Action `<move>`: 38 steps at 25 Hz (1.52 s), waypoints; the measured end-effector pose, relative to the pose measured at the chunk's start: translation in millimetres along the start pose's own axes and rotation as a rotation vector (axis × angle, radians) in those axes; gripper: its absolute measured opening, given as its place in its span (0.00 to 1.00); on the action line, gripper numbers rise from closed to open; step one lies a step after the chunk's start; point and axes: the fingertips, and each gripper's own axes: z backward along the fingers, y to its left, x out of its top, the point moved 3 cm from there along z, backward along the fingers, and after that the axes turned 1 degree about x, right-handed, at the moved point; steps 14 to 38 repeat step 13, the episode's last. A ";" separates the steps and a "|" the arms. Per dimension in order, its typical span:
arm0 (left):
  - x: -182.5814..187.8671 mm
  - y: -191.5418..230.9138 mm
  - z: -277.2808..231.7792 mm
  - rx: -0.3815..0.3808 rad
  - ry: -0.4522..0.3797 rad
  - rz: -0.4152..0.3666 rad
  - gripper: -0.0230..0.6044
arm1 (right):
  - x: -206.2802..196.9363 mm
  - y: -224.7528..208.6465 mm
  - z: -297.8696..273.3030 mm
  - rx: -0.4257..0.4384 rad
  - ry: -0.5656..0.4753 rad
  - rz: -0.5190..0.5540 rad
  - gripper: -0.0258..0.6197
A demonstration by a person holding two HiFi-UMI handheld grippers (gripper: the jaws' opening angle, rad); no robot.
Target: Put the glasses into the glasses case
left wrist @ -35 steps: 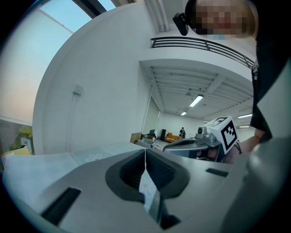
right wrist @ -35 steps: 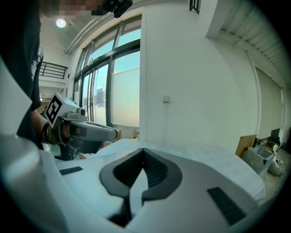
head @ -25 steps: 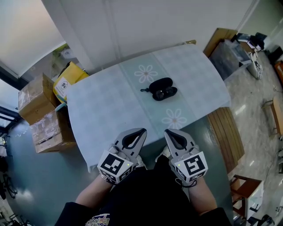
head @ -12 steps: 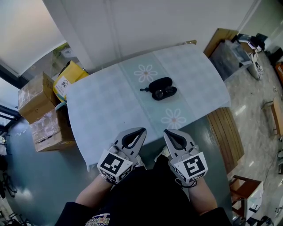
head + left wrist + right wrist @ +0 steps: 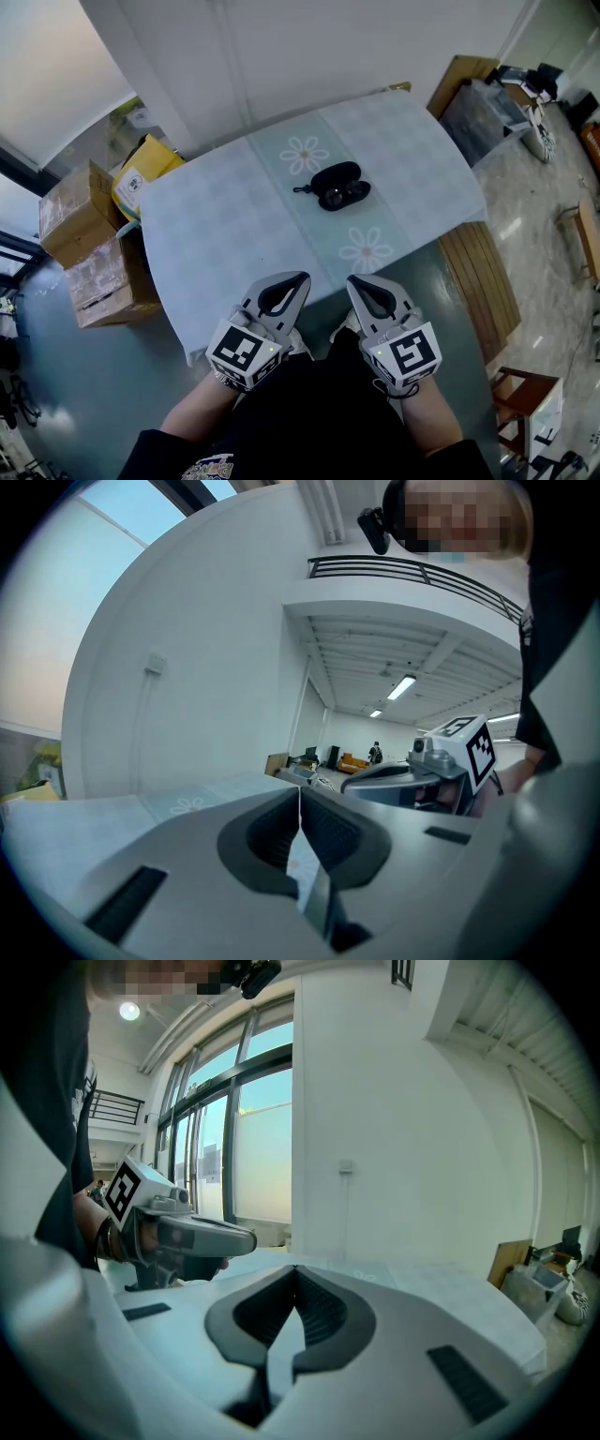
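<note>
A black glasses case [image 5: 334, 175] lies open near the middle of the table with the pale blue cloth [image 5: 216, 234]. Dark glasses [image 5: 347, 194] rest against its near side. In the head view my left gripper [image 5: 299, 278] and right gripper [image 5: 353, 280] hang side by side at the table's near edge, well short of the case. Both are shut with nothing between their jaws. The left gripper view shows its jaws [image 5: 299, 791] meeting, with the right gripper [image 5: 441, 761] beside them. The right gripper view shows its jaws [image 5: 295, 1269] closed and the left gripper [image 5: 178, 1232] alongside.
Cardboard boxes [image 5: 80, 220] and a yellow box [image 5: 150, 161] stand on the floor left of the table. A wooden bench [image 5: 480, 286] runs along the right side. A plastic bin [image 5: 483, 117] sits at the far right and a wooden chair [image 5: 525, 408] at the lower right.
The head view has shifted slightly, so the table and case sit a little to the left and higher. Both grippers stay where they were, still shut.
</note>
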 end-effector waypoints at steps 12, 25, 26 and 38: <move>-0.6 -5.4 4.0 -0.004 0.005 -0.009 0.08 | 1.3 4.4 4.3 0.002 -0.011 0.000 0.07; -0.4 -6.0 4.3 -0.004 0.006 -0.009 0.08 | 1.8 4.8 4.9 0.002 -0.011 0.002 0.07; -0.4 -6.0 4.3 -0.004 0.006 -0.009 0.08 | 1.8 4.8 4.9 0.002 -0.011 0.002 0.07; -0.4 -6.0 4.3 -0.004 0.006 -0.009 0.08 | 1.8 4.8 4.9 0.002 -0.011 0.002 0.07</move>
